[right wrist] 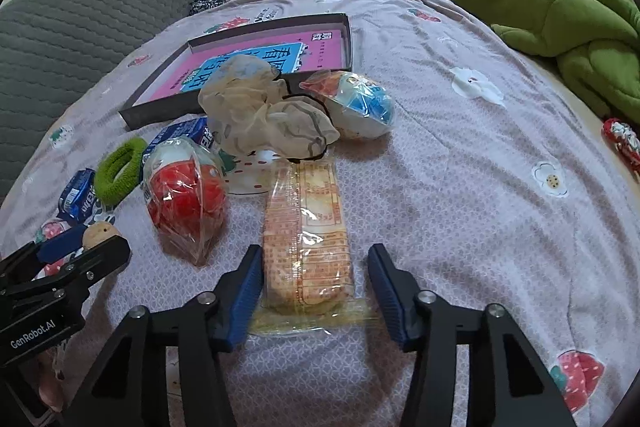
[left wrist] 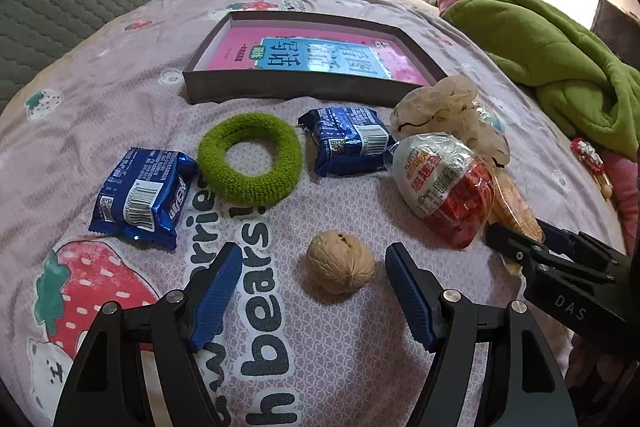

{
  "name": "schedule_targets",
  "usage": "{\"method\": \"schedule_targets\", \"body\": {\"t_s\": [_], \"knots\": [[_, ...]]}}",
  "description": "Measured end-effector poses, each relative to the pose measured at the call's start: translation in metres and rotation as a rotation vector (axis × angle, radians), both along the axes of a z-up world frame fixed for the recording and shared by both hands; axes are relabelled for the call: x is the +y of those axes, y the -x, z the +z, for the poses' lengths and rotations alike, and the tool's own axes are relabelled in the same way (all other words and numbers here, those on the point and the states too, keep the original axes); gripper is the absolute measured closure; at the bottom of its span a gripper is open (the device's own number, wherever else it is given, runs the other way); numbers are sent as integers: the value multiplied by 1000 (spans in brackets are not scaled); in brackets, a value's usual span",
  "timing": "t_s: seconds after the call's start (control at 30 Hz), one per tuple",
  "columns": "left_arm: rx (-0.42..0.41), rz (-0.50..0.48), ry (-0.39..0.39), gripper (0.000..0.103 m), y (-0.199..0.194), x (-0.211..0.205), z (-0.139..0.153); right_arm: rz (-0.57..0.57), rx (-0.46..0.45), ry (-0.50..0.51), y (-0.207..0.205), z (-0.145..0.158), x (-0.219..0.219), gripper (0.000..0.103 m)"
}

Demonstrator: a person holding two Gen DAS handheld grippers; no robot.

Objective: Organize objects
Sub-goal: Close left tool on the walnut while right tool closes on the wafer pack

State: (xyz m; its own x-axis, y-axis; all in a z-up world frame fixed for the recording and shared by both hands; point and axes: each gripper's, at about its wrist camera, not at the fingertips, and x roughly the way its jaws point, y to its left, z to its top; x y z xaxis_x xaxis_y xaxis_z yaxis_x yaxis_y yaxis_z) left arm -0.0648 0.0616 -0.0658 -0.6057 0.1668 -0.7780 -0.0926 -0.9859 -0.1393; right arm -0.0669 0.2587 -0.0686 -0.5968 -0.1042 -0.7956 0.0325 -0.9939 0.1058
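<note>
Left tongs [left wrist: 314, 273] are held wide, a walnut [left wrist: 340, 267] lying on the bed [left wrist: 340, 367] between the pads, untouched. Only the right view shows a blue egg toy [right wrist: 360, 107] beyond a gauzy scrunchie [right wrist: 264, 115]. Right tongs [right wrist: 316, 291] are spread partway around a cracker pack [right wrist: 308, 227]; the left pad is at the pack's edge, the right pad apart. A red egg toy [left wrist: 444, 183], green ring [left wrist: 250, 159] and two blue packets [left wrist: 140, 195] [left wrist: 348, 141] are seen between. The box [left wrist: 304, 87] behind holds a pink book [left wrist: 316, 57].
</note>
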Motion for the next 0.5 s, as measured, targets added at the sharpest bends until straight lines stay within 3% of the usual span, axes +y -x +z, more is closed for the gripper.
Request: {"method": "schedule_targets", "body": {"t_s": [0.07, 0.2, 0.37, 0.5], "knots": [[3, -5, 1, 38, 0, 1, 0, 1, 3, 4, 0, 0, -1, 53], [-7, -14, 1, 41, -1, 4, -3, 0, 6, 17, -1, -2, 0, 54], [14, -31, 9, 63, -4, 9, 0, 0, 14, 28, -2, -1, 1, 57], [16, -47, 7, 70, -5, 11, 0, 9, 21, 22, -4, 1, -1, 57]]}}
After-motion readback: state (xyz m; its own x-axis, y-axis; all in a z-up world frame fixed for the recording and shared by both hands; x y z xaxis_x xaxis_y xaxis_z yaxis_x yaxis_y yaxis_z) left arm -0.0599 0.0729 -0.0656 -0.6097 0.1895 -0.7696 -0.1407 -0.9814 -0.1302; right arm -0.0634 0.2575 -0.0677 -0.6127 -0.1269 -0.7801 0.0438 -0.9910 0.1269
